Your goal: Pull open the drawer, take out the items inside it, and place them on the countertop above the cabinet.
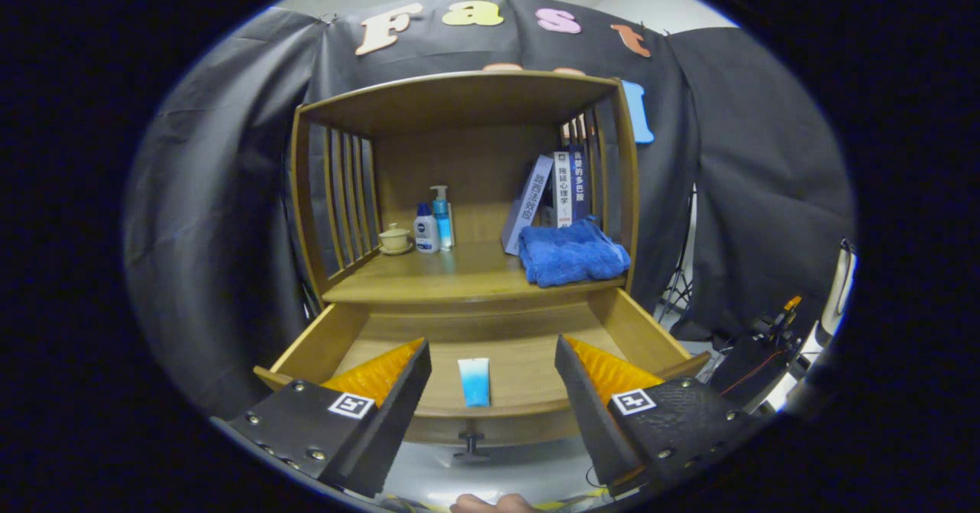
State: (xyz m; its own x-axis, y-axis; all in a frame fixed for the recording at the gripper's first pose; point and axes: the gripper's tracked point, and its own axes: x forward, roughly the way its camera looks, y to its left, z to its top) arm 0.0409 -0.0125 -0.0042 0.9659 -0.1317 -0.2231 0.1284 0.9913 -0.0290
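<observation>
The wooden drawer (321, 341) stands pulled out below the cabinet's countertop (452, 276). A small blue-and-white tube (475, 381) lies flat on the drawer's floor near its front panel, above the dark knob (472, 444). My gripper (491, 356) is open, its two fingers wide apart over the drawer's front corners, with the tube between and just ahead of them. Nothing is held.
On the countertop, a folded blue towel (570, 253) lies at the right in front of leaning books (555, 191). A small cup (395, 239) and two bottles (433, 226) stand at the back left. Slatted side walls and a top board enclose the shelf. Equipment (773, 329) sits off to the right.
</observation>
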